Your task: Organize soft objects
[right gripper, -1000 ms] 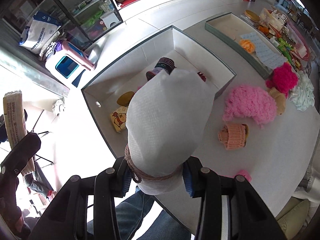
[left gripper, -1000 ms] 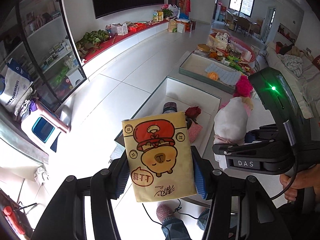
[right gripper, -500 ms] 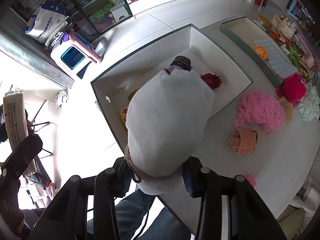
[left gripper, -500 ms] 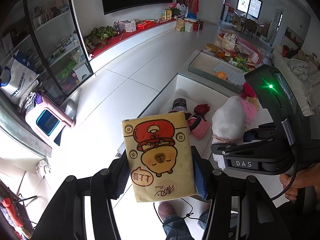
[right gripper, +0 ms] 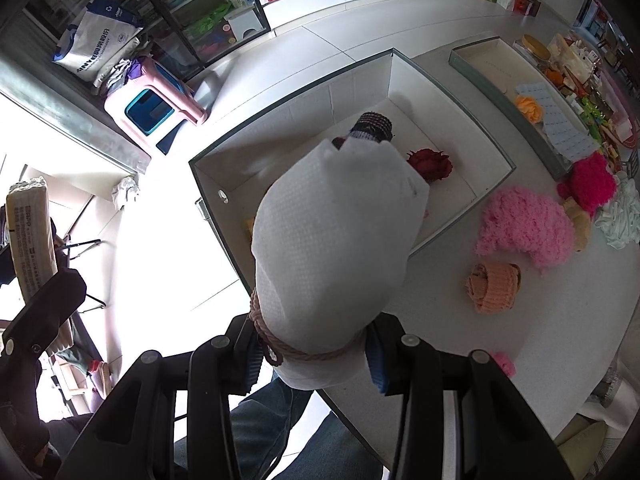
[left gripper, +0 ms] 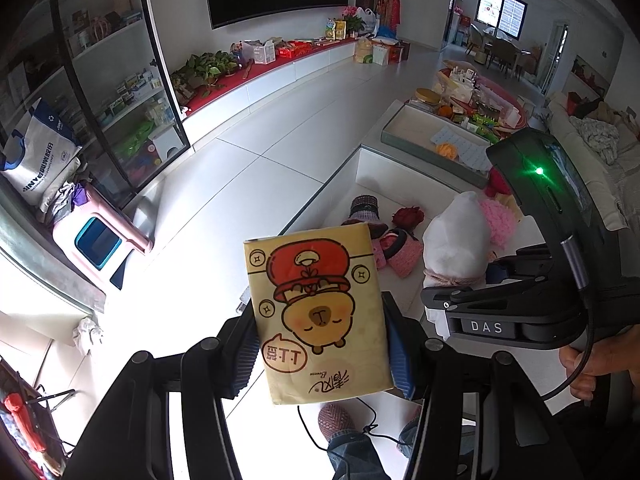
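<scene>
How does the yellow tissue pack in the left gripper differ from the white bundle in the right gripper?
The yellow tissue pack is flat, rectangular and printed with a cartoon animal; the white bundle is rounded, plain and textured. The bundle is tied with a pink cord near its base; the pack has no tie. Both are clamped near their lower end, by the left gripper and the right gripper.

left hand-held gripper (left gripper: 320, 344) | clamps yellow tissue pack (left gripper: 318, 316) | above floor (left gripper: 248, 184)

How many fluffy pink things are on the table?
2: a big light pink fluffy yarn pile beside the box, and a hot pink fluffy ball behind it. More may be hidden.
</scene>
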`<state>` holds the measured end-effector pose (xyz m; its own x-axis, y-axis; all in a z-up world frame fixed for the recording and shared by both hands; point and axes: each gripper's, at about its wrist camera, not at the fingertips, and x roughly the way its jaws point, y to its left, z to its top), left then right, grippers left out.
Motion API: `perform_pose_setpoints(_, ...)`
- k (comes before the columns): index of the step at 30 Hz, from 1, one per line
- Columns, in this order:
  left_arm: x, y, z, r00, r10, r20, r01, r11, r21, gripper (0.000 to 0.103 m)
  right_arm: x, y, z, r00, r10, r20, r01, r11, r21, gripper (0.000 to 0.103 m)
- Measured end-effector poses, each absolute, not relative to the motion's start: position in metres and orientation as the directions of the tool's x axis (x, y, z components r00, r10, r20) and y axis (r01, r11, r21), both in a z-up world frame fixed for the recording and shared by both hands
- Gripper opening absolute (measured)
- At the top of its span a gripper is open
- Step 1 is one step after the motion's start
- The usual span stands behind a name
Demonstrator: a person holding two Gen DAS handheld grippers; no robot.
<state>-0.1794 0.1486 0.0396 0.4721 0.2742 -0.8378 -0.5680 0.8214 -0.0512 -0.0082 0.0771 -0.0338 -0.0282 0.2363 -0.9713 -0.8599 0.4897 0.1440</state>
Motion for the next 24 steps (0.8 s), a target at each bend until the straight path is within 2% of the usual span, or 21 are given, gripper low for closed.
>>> perform_pose_setpoints(24, -0.166, 0.156, 0.028, 0.490, 0.210, -0.846, -0.517, 0.852, -0.088, 0.056, 0.024, 0.043, -0.029, 0.022, 0.252, -0.967, -0.769, 0.623, 0.145, 0.046)
